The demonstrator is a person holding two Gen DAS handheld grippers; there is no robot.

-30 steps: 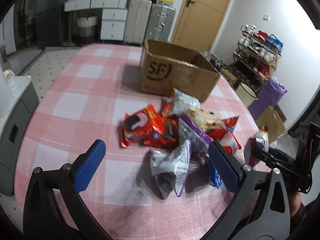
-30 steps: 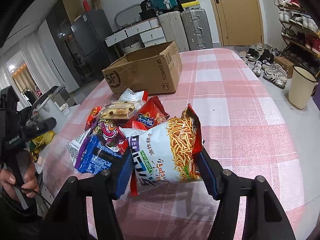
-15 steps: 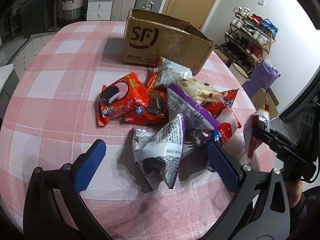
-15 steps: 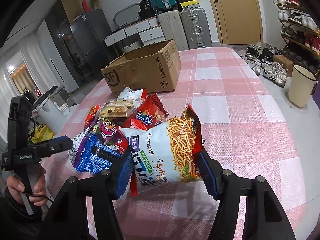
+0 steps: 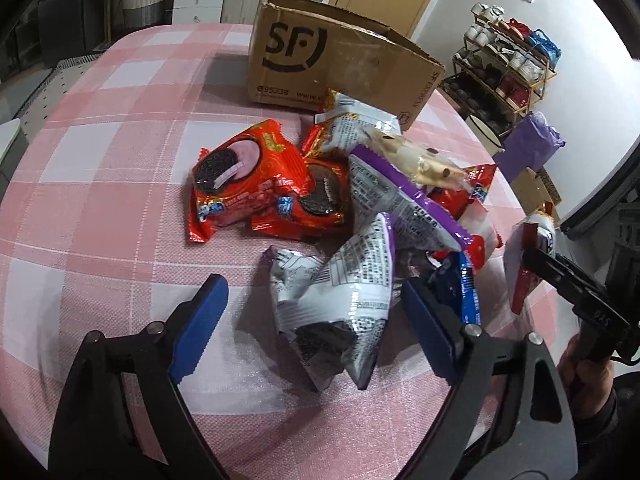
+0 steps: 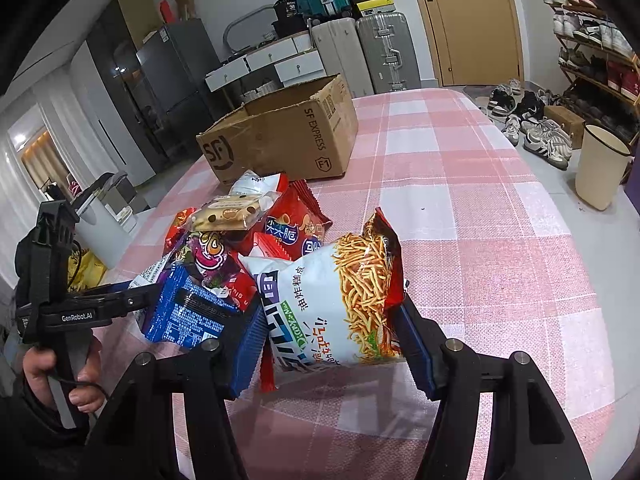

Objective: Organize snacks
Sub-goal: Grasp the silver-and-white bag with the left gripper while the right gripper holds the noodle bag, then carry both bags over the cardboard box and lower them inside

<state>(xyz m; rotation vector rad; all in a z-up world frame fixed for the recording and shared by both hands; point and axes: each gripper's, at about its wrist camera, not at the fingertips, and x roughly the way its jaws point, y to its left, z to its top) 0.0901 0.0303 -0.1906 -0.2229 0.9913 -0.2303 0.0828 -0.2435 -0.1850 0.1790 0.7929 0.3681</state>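
Observation:
A heap of snack packs lies on the pink checked table [image 5: 100,200] in front of an open cardboard box [image 5: 340,64] [image 6: 280,136]. Red biscuit packs [image 5: 240,184] sit at the heap's left, a purple-edged bag [image 5: 400,200] in the middle. My left gripper [image 5: 312,286] straddles a silver and purple bag [image 5: 340,300]. Its jaws are closing, and the blue pads stand clear of the bag on both sides. My right gripper [image 6: 328,312] is shut on a white noodle-stick snack bag [image 6: 332,300], held upright just above the cloth at the heap's right.
A blue pack [image 6: 188,312] lies beside the right gripper's left finger. Suitcases [image 6: 360,56] and drawers stand behind the table. A shoe rack [image 5: 508,60] and a cream bin [image 6: 600,168] are on the floor past the table's right edge.
My left gripper has come down and forward onto the heap, so the silver bag now sits between its jaws, which have narrowed a little. The right gripper and its bag have not moved.

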